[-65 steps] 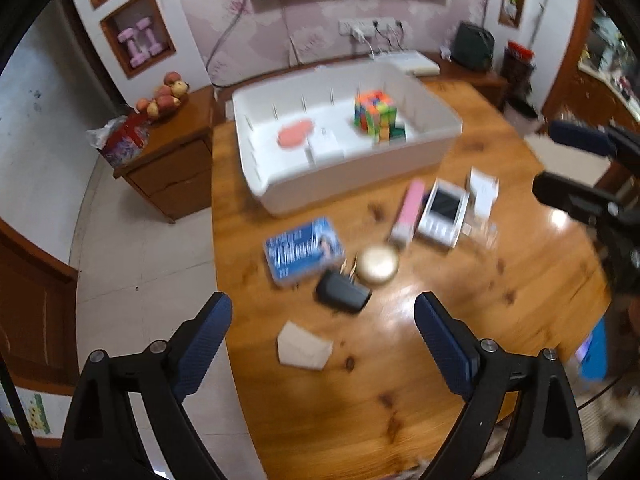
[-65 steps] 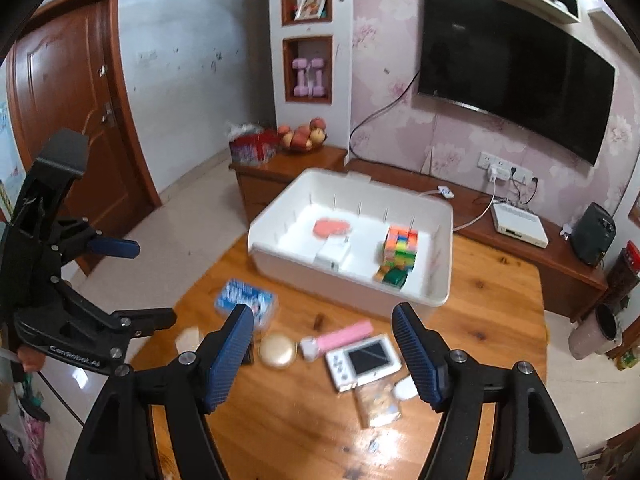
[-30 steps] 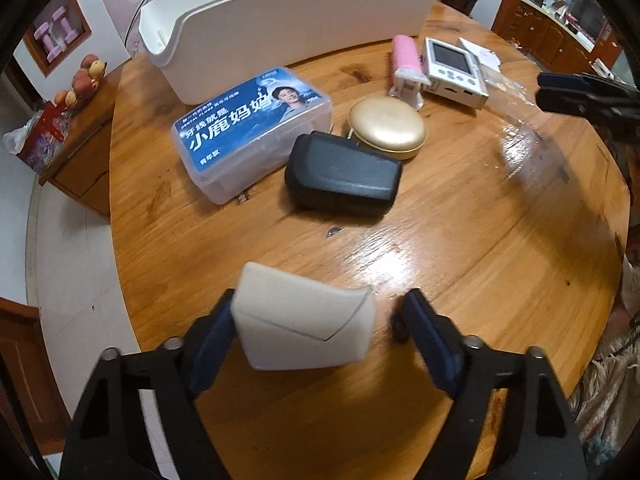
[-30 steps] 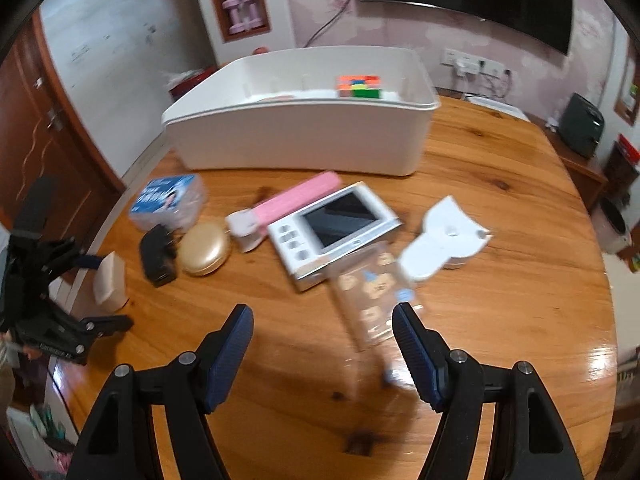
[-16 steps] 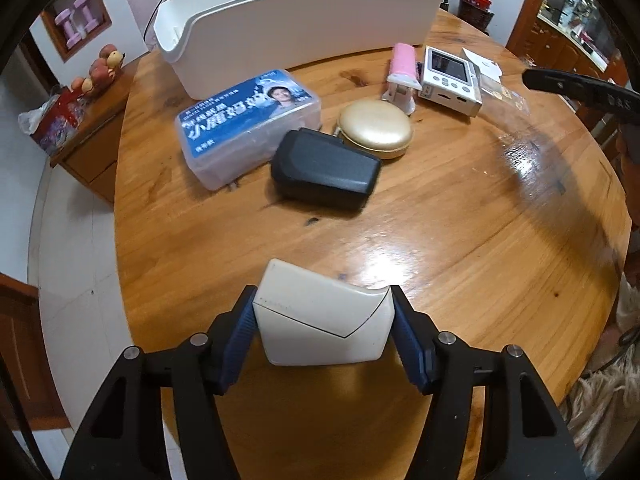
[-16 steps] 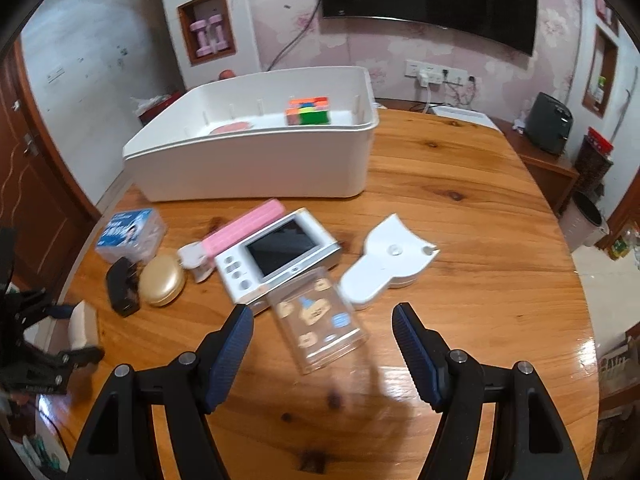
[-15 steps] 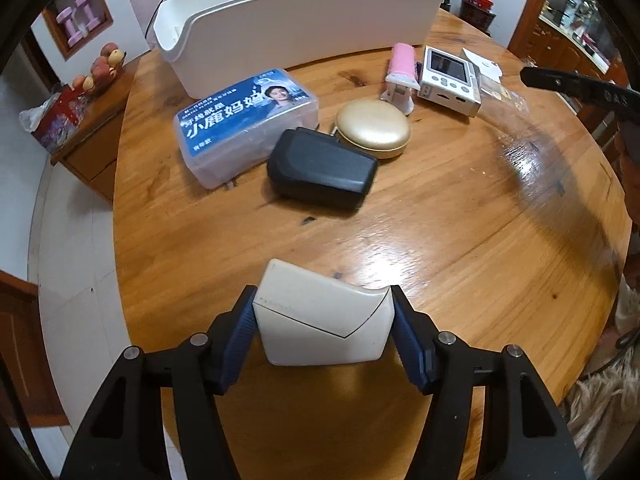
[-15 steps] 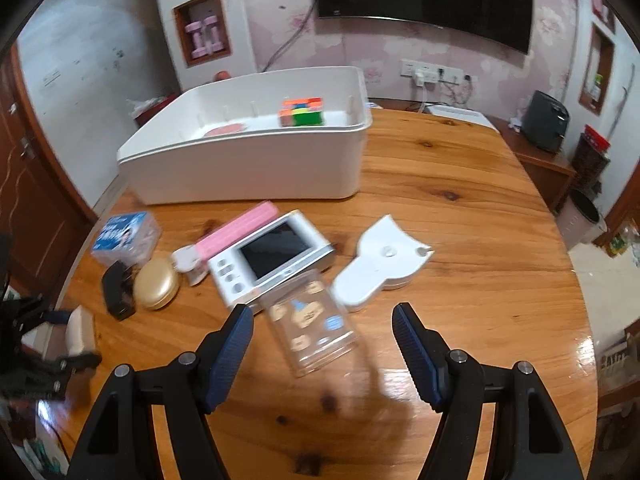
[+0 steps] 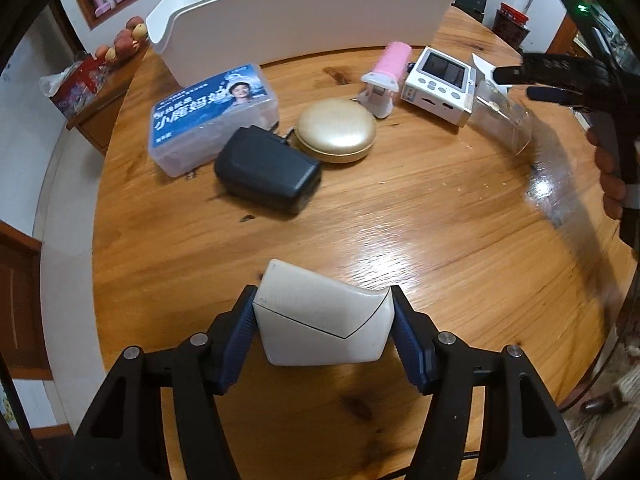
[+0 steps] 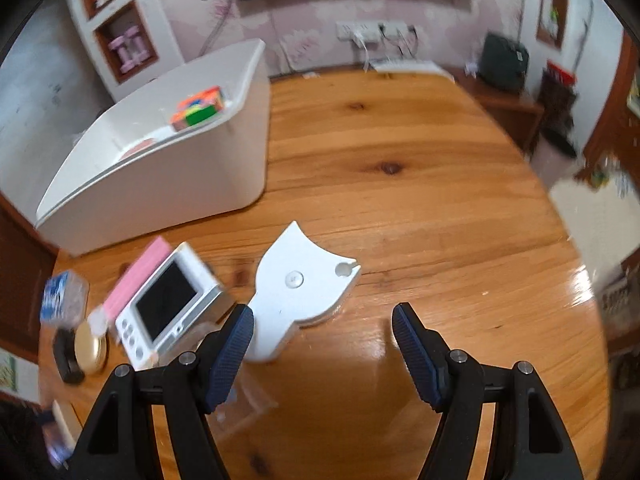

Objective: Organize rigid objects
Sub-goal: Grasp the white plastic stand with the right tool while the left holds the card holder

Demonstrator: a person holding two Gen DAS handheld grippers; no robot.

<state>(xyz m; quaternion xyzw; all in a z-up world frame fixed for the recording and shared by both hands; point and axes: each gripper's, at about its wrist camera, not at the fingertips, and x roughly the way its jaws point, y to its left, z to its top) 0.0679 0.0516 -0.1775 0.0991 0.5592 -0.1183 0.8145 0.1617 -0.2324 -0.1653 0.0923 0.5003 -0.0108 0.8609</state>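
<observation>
Pinching the cream case [image 9: 324, 322] crosswise, your left gripper [image 9: 323, 334] sits low over the table [image 9: 440, 240]; your right gripper [image 10: 323, 354] hovers spread, pointing at the white holder [image 10: 298, 284]

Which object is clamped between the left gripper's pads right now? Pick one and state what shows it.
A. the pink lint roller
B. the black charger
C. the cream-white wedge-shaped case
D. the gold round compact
C: in the left wrist view the left gripper has both blue pads pressed against the sides of the cream-white wedge-shaped case, while the other three lie untouched farther up the wooden table.
</observation>
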